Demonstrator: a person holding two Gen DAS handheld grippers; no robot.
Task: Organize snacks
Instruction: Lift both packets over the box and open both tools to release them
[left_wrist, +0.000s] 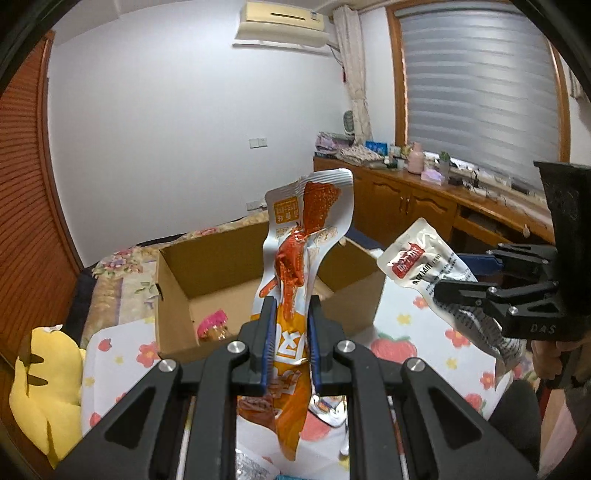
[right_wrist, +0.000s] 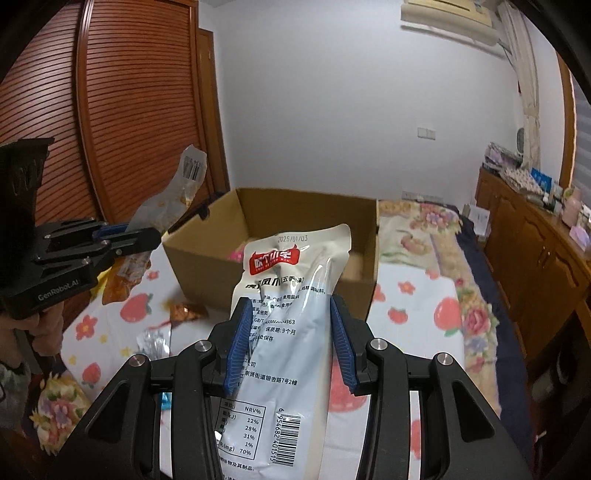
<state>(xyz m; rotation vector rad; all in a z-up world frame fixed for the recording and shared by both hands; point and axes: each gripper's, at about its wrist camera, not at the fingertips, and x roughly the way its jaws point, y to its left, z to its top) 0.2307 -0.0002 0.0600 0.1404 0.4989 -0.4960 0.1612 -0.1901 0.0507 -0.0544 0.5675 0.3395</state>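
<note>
Above the strawberry-print bed cover (right_wrist: 413, 310), my left tool (left_wrist: 290, 332) pinched an orange snack pouch (left_wrist: 306, 229); my right tool (right_wrist: 288, 343) clamped a white pouch (right_wrist: 291, 295), both near the cardboard box (right_wrist: 207, 258), which perhaps held another snack.

Left wrist view: looks forward along left gripper (left_wrist: 290, 332) fingers, close, toward cardboard box (left_wrist: 177, 280) far ahead; right gripper (left_wrist: 461, 291) enters at right. Right wrist view: same box (right_wrist: 207, 254) ahead (shared, plus fruit-print cloth (right_wrist: 417, 306)); left gripper (right_wrist: 147, 236) at left.
</note>
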